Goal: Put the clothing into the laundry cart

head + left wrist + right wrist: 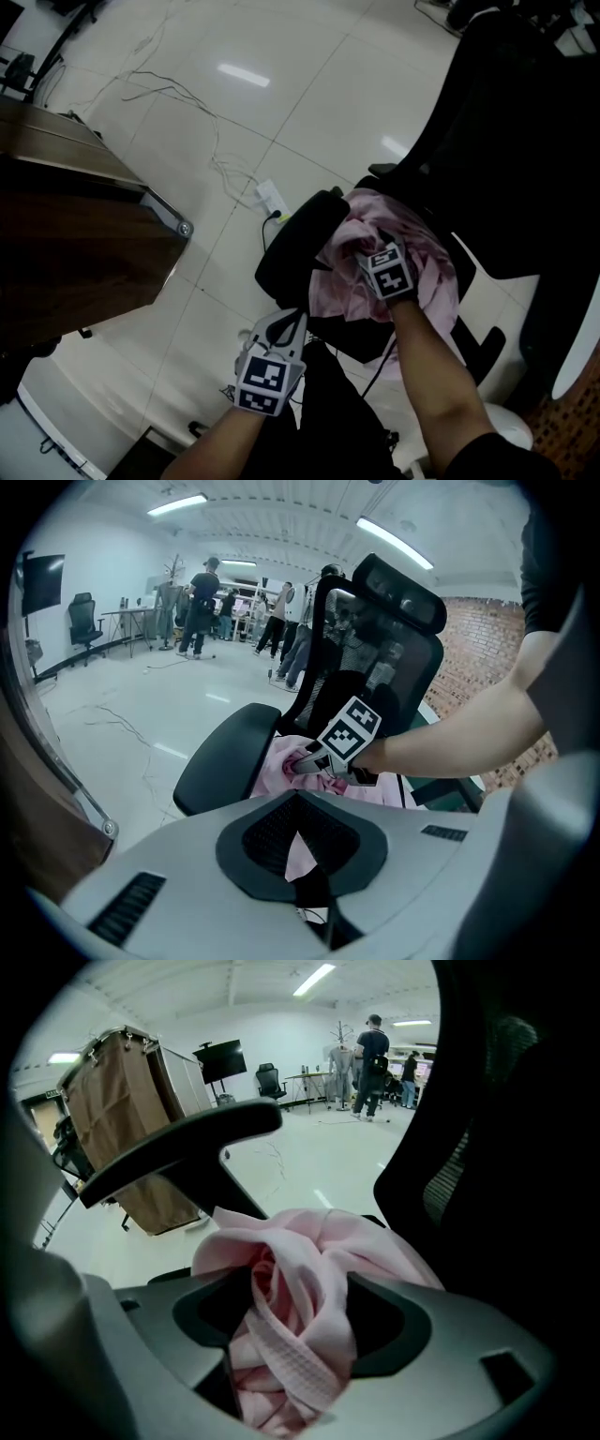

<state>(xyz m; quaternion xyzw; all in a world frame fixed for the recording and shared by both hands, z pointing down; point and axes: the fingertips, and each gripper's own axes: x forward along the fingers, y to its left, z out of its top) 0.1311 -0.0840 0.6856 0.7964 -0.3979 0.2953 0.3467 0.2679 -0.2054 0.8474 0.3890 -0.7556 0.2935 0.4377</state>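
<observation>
You are facing a black office chair that is standing on the white tiled floor. A crumpled pink garment is lying on its seat, piled against the armrest. Thin cables are trailing across the floor to a white power strip beside the chair; a brown laundry cart is standing nearby.

1. Pink garment: soft and crumpled in a heap on the seat of a black office chair. One twisted fold is clamped between the jaws of the right gripper.
2. Laundry cart: a tan fabric bag in a metal frame, upright on the floor, well apart from the garment.
</observation>
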